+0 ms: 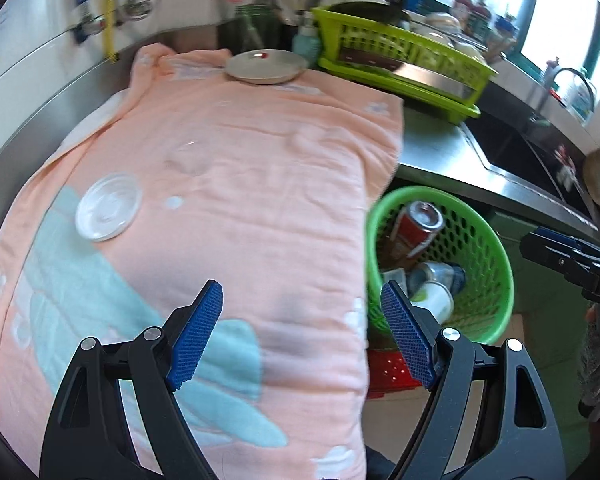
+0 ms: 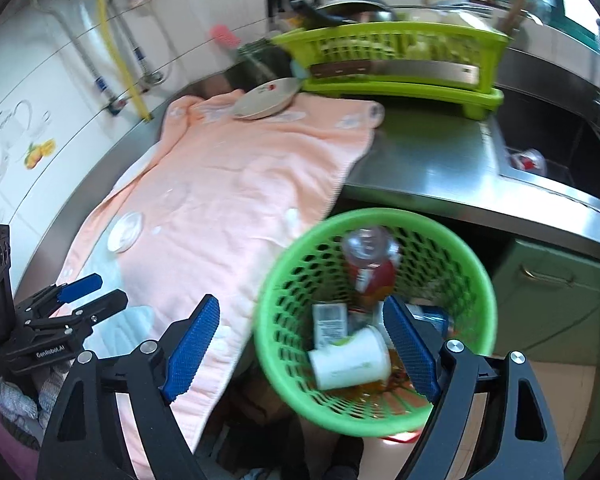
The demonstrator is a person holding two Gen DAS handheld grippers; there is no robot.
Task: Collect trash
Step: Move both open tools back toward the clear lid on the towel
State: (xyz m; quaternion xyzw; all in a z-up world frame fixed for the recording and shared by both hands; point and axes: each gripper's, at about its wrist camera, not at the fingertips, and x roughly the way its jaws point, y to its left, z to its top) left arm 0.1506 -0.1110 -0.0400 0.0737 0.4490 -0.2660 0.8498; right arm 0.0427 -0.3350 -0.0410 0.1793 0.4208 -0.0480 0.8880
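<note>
Kitchen counter during trash collection, seen from both handheld tools. The round green perforated plastic basket (image 2: pixel 374 316) stands below the counter's edge, just beside the hanging side of the peach-pink towel with pale teal patches (image 1: pixel 228 184); it already holds a red-labelled clear plastic bottle (image 2: pixel 370 264), a white paper cup lying on its side (image 2: pixel 350 358), a small printed carton (image 2: pixel 330 320) and a further can or bottle, partly hidden; amber liquid appears pooled at the bottom.

The left gripper (image 1: pixel 302 332) hovers over the towel's near edge, its blue pads spread wide with nothing between them; the right gripper (image 2: pixel 300 346) hangs above the basket's rim, likewise spread and empty.

Judged from what lies where, most of the collecting is done; the clear round plastic lid (image 1: pixel 109 211) remains on the towel, well apart from the basket, and looks to be the next piece to fetch; a fainter transparent disc further back on the towel may be another, though it is too indistinct to tell. The beige round plate (image 1: pixel 266 66) at the towel's far end, touching the lime-green plastic dish rack (image 1: pixel 396 60), reads as crockery, not waste.

Legible writing: "GenRobot.AI" on the left tool's body in the right view; the bottle and carton labels are too blurred to read.
</note>
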